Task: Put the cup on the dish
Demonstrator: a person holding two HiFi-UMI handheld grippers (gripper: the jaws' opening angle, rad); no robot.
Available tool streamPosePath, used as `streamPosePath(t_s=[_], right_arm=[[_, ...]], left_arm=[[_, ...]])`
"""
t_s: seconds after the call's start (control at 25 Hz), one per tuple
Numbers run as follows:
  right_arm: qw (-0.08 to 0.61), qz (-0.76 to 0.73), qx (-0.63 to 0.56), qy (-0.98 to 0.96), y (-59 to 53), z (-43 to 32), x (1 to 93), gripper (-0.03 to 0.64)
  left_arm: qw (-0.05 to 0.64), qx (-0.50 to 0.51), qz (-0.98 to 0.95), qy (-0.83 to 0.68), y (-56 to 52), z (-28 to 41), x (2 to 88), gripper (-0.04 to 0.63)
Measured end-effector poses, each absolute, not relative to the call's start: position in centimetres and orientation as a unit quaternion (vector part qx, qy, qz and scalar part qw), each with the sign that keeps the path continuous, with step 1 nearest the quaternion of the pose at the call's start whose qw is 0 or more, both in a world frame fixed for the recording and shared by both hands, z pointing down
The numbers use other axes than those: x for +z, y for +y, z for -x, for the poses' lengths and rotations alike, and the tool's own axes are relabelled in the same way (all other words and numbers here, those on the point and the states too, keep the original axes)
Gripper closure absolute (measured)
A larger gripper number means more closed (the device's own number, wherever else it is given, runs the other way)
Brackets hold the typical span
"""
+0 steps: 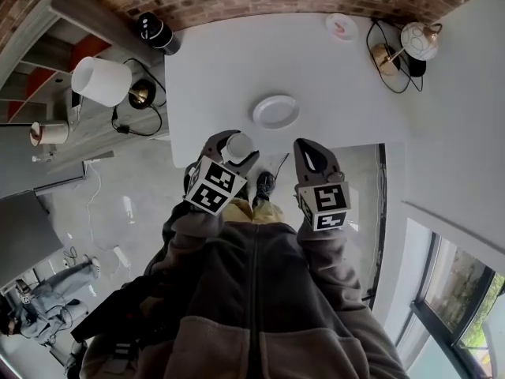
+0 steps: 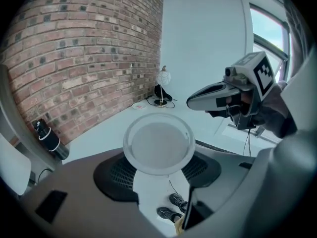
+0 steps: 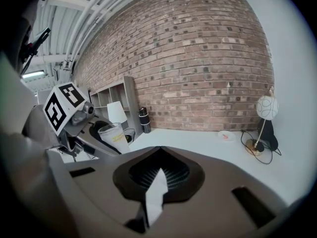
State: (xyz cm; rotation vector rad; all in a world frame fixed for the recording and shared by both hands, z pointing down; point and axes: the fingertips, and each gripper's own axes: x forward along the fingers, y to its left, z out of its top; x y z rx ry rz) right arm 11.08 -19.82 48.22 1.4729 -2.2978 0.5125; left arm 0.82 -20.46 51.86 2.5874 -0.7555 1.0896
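Note:
A clear plastic cup (image 1: 239, 146) sits between the jaws of my left gripper (image 1: 233, 148), which is shut on it. It hangs over the white table's (image 1: 221, 69) near edge. In the left gripper view I look down into the cup (image 2: 158, 143), which fills the space between the jaws of my left gripper (image 2: 158, 158). The white dish (image 1: 275, 111) lies on the table just beyond the cup. My right gripper (image 1: 312, 152) is beside it on the right, shut and holding nothing. Its jaws (image 3: 157, 180) show only a sliver of table between them. The right gripper view shows the cup (image 3: 113, 139) at left.
At the table's back stand a small pink-marked saucer (image 1: 341, 26), a globe lamp (image 1: 417, 42) with cables, and a black bottle (image 1: 156, 31). A white lampshade (image 1: 101, 81) stands on the shelf unit at left. A brick wall runs behind.

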Motion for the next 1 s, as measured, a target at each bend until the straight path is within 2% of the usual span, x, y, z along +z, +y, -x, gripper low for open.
streamPosePath(t_s=[0.52,1.0], right_arm=[[0.222,-0.509,0.247,-0.794,-21.4,-11.4,59.7,0.615],[0.230,-0.510,0.280,-0.780,-24.3,-12.5,64.7,0.614]], left_arm=[[0.116,0.386,-0.883,-0.242,-24.7,-4.5,63.1,0.336],[0.103,0.408,-0.879,-0.222,-28.0,-7.1,69.9,0.336]])
